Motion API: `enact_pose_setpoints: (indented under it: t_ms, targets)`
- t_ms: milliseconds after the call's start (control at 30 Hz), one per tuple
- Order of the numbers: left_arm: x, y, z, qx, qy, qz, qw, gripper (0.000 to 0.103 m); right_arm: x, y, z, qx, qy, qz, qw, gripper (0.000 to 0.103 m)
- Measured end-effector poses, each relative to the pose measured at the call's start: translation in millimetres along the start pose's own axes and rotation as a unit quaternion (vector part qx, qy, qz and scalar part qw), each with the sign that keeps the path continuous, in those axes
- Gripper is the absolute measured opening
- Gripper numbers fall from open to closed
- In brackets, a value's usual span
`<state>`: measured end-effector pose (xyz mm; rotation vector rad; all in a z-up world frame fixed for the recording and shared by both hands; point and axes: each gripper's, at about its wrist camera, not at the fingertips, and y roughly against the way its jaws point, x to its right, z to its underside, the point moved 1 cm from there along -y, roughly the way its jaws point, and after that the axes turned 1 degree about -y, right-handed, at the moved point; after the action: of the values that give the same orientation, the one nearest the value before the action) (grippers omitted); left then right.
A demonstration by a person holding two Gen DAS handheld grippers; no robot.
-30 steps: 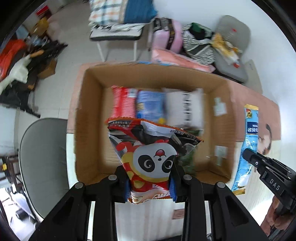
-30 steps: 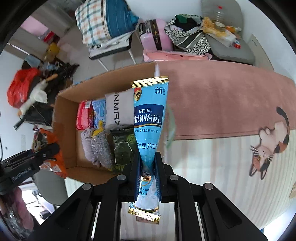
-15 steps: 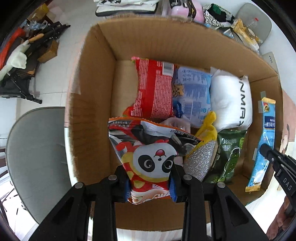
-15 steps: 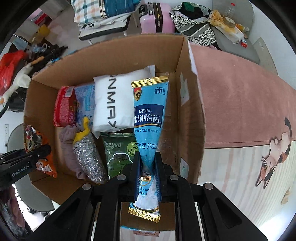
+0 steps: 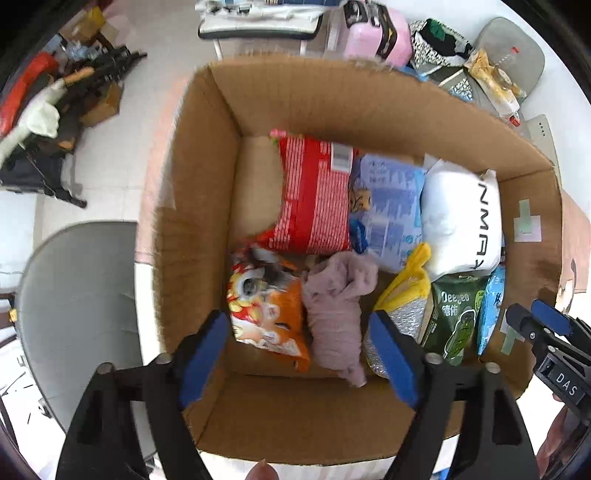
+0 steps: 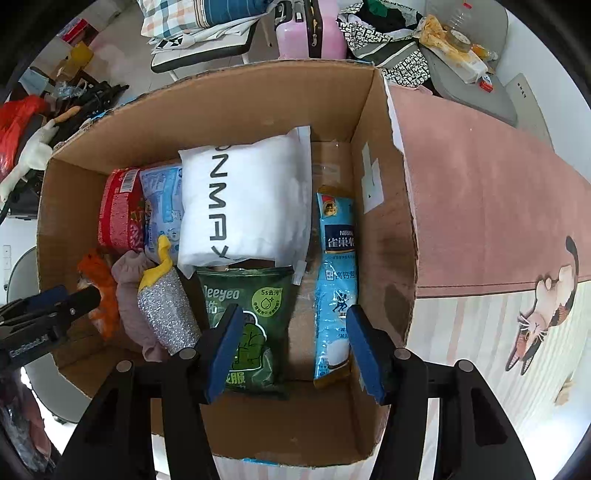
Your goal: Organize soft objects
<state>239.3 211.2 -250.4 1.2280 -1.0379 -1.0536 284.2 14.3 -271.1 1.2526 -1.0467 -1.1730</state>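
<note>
A cardboard box [image 5: 199,177] [image 6: 384,206] holds soft packets. The orange panda snack bag [image 5: 267,306] lies at its near left, below my open left gripper [image 5: 299,354]. The blue Nestle sachet [image 6: 336,280] lies along the right wall, just ahead of my open right gripper [image 6: 295,347]. Also inside are a red packet [image 5: 314,199], a light blue packet [image 5: 388,210], a white pillow pack [image 6: 247,206], a green Deeyeo pouch [image 6: 251,325], a mauve cloth [image 5: 340,306] and a silver scrubber with yellow tip [image 6: 166,310].
The box stands on a pink and striped cat-print mat [image 6: 498,221]. A grey chair [image 5: 77,302] is at the left. Behind are a pink suitcase [image 6: 314,29], folded blankets [image 6: 199,18], another chair with clutter [image 6: 461,62] and floor clutter [image 5: 55,110].
Both grippers moved over the box and opened. The panda bag dropped from the left one into the near left; the Nestle sachet dropped from the right one along the right wall.
</note>
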Motion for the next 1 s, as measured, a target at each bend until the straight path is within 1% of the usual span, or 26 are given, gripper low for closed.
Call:
enact_pose_setpoints:
  t_ms: [33, 67, 100, 133, 200, 333, 367, 400, 500, 667, 733, 967, 1000]
  targets:
    - [3, 5, 2, 0.005, -0.001, -0.002, 1.0, 0.091, 0, 1, 0, -0.002, 0.002, 0.001, 1.0, 0.068]
    - [5, 9, 4, 0.012, -0.003, -0.002, 0.9999, 0.097, -2, 1, 2, -0.004, 0.002, 0.003, 1.0, 0.075]
    - [7, 12, 5, 0.015, -0.005, 0.0, 0.9999, 0.099, -3, 1, 3, -0.005, 0.004, 0.002, 1.0, 0.082]
    - [7, 13, 6, 0.016, -0.005, -0.002, 0.9999, 0.1, -5, 2, 3, -0.007, 0.007, -0.001, 1.0, 0.085]
    - [9, 15, 8, 0.021, -0.009, -0.002, 0.9997, 0.1, -10, 0, 6, -0.014, 0.018, -0.012, 1.0, 0.096]
    - [13, 15, 10, 0.015, -0.011, -0.003, 0.9998, 0.1, -16, -2, 11, -0.031, 0.024, -0.021, 0.999, 0.097]
    - [9, 13, 7, 0.014, -0.013, -0.005, 0.9998, 0.1, -17, -1, 12, -0.032, 0.024, -0.023, 0.999, 0.1]
    - [9, 15, 9, 0.015, -0.016, -0.008, 0.9997, 0.1, -17, 0, 13, -0.032, 0.023, -0.023, 0.999, 0.103]
    - [12, 25, 14, 0.025, -0.019, -0.003, 0.9995, 0.1, -16, 10, 16, -0.02, 0.019, -0.02, 0.999, 0.103]
    - [18, 52, 28, 0.057, -0.019, -0.006, 0.9982, 0.1, -10, 39, 31, 0.018, 0.018, -0.007, 1.0, 0.103]
    - [20, 66, 37, 0.078, -0.019, -0.009, 0.9967, 0.1, -7, 51, 39, 0.031, 0.015, -0.003, 0.999, 0.103]
    - [25, 118, 79, 0.142, -0.01, -0.003, 0.9898, 0.1, 2, 109, 82, 0.099, 0.015, 0.0, 0.995, 0.103]
    - [26, 130, 89, 0.153, -0.009, 0.005, 0.9882, 0.1, 3, 123, 92, 0.113, 0.016, -0.004, 0.993, 0.103]
